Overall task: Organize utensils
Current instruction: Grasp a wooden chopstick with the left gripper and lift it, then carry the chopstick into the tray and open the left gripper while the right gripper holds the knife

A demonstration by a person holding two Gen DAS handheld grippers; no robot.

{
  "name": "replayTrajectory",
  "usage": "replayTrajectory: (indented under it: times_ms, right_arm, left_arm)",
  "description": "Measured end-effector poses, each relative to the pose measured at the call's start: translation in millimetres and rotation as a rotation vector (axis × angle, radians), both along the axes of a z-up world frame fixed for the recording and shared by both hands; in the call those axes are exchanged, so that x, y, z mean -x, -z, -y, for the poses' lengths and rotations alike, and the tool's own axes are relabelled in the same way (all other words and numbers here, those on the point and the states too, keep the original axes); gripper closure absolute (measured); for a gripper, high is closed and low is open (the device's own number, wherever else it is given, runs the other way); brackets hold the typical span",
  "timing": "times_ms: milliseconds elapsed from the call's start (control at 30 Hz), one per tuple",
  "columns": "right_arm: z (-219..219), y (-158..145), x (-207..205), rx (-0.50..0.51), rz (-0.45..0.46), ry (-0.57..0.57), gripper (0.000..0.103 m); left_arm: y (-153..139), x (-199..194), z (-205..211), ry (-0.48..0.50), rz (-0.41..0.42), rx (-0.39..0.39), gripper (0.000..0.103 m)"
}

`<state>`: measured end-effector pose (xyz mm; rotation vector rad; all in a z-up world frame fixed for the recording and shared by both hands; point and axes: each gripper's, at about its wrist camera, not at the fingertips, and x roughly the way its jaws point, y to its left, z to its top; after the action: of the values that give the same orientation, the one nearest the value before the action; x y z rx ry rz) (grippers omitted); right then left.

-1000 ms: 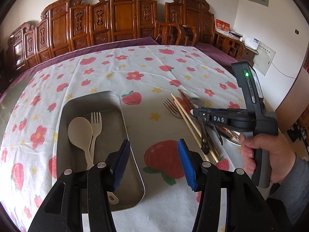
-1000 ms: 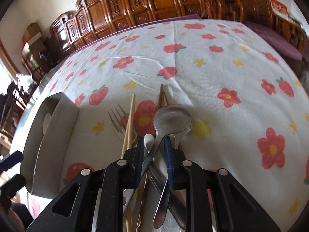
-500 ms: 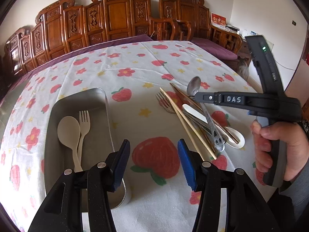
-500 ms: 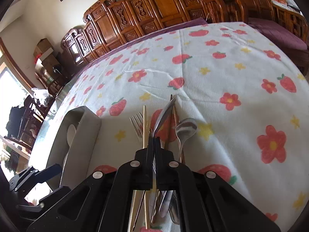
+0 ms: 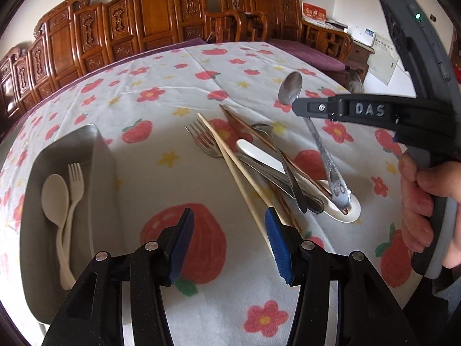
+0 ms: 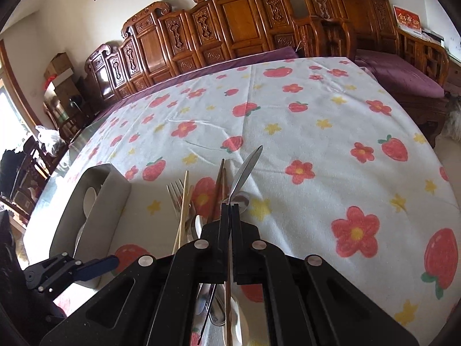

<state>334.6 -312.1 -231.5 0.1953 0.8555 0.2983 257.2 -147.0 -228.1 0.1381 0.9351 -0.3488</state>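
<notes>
1. I am clamping my right gripper (image 6: 230, 206) on the metal spoon (image 5: 314, 141), bowl tilted up, handle end touching the pile (image 5: 268, 170).
2. I am keeping my left gripper (image 5: 227, 227) parted and holding nothing, between the metal tray (image 5: 100, 155) and the pile.
3. I am judging it best to raise the spoon clear of the pile before carrying it to the tray.
4. In the tray, a pale spoon (image 5: 56, 199) and fork (image 5: 73, 193) are lying side by side; I am aiming to lay mine parallel.

Steel spoon (image 5: 290, 88) tilted, lifted off utensil pile (image 5: 259, 167); tray (image 5: 99, 155) w/ beige spoon+fork.
</notes>
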Motion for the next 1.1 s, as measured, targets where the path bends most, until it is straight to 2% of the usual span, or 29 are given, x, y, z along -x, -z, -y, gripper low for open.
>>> replayTrajectory:
  times_ms: [167, 233, 333, 400, 433, 533, 667, 1100]
  right_arm:
    - [0, 2, 0, -0.006, -0.005, -0.001, 0.100]
    - [-1, 2, 0, -0.006, -0.005, -0.006, 0.100]
    - [-5, 2, 0, -0.007, -0.003, -0.016, 0.100]
    - [-8, 2, 1, -0.004, -0.004, -0.024, 0.100]
    - [-10, 2, 1, -0.002, -0.005, -0.028, 0.100]
    - [-14, 3, 1, 0.003, -0.006, -0.036, 0.100]
    - [-18, 4, 2, 0.007, -0.007, -0.042, 0.100]
    - [-31, -1, 5, 0.007, 0.010, -0.066, 0.100]
  left_arm:
    - [16, -8, 10, 0.003, -0.032, -0.008, 0.056]
    - [22, -11, 12, -0.001, -0.043, -0.023, 0.063]
    - [23, -13, 11, -0.012, -0.035, -0.042, 0.080]
    - [23, -15, 7, -0.026, -0.043, -0.037, 0.096]
    - [23, -17, 4, -0.032, -0.049, -0.030, 0.098]
    - [21, -21, -6, -0.050, -0.071, 0.004, 0.099]
    - [12, -22, -15, -0.066, -0.046, 0.018, 0.099]
    - [-43, -21, -49, -0.119, 0.105, 0.051, 0.099]
